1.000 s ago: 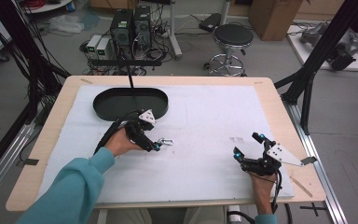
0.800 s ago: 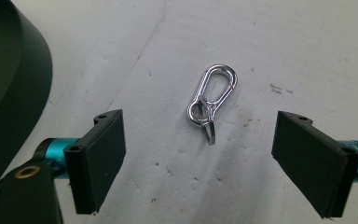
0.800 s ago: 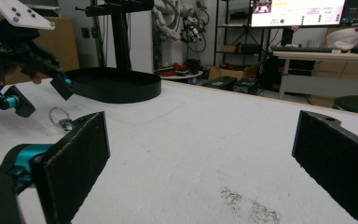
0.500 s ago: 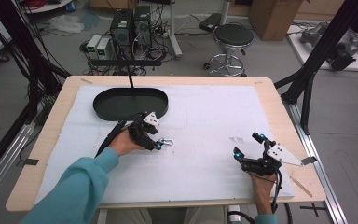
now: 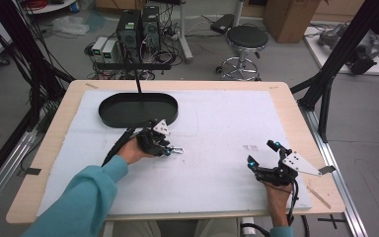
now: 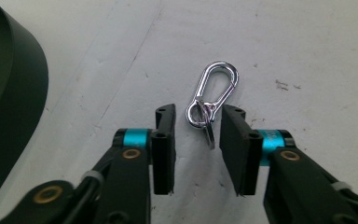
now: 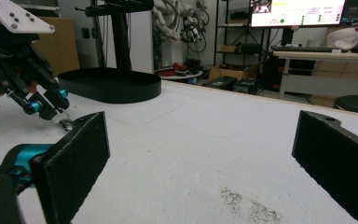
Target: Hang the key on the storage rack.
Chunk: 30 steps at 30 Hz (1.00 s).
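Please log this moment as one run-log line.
left gripper: open, astride snap hook | right gripper: open, idle | tray: empty

Silver snap hook [image 6: 213, 96] w/ small ring at its base lies flat on white table cover, closed, gate end pointing away from the jaws; ring end sits between them. Black oval tray [image 5: 138, 107] nearby.

A wooden bench [image 5: 49, 163] under a white mat [image 5: 227, 128] is standing on a grey floor [image 5: 360, 123]. Beyond its far edge, a round black stool [image 5: 246, 37] is sitting near computer towers [image 5: 138, 24] and tangled cables. Black frame struts [image 5: 335, 64] are slanting up at both sides. A lit monitor [image 7: 296, 11] is glowing above a desk [image 7: 326, 56] across the room, with cardboard boxes [image 5: 288, 17] nearby.
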Tool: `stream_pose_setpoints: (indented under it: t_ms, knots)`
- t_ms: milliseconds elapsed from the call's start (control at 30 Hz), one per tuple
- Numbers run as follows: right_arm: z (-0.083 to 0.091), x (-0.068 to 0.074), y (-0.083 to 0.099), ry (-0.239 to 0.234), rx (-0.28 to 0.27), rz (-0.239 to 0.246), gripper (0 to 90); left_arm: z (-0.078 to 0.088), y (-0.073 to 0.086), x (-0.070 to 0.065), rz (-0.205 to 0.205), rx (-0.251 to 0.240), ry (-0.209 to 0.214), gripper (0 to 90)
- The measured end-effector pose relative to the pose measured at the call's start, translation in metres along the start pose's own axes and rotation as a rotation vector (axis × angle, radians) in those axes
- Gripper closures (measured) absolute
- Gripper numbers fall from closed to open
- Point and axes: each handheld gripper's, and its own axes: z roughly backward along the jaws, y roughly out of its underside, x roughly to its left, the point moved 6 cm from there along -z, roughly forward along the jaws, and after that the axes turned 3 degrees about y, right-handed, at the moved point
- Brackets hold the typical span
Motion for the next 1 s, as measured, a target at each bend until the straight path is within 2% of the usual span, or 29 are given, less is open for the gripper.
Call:
stream_pose_setpoints:
  t_ms: [100, 233, 367, 800, 1000]
  knots:
    - [0.0000, -0.0001, 0.0000, -0.001, 0.000, 0.001, 3.4, -0.0003, 0.0002, -0.0007, -0.016, 0.006, -0.003, 72.7]
    - [0.0001, 0.0000, 0.0000, -0.001, -0.001, -0.002, 3.4, -0.0016, 0.0007, -0.0018, -0.019, 0.014, -0.002, 74.0]
    - [0.0000, 0.0000, 0.0000, 0.000, 0.000, 0.000, 3.4, -0.0022, 0.0006, -0.0020, -0.018, 0.016, 0.001, 79.6]
    - [0.0000, -0.0001, 0.0000, 0.000, 0.000, 0.001, 3.4, -0.0008, 0.0004, -0.0018, 0.005, 0.014, 0.012, 87.6]
    - [0.0000, -0.0001, 0.0000, 0.000, 0.000, 0.001, 3.4, -0.0011, -0.0005, -0.0019, 0.012, 0.010, -0.001, 88.5]
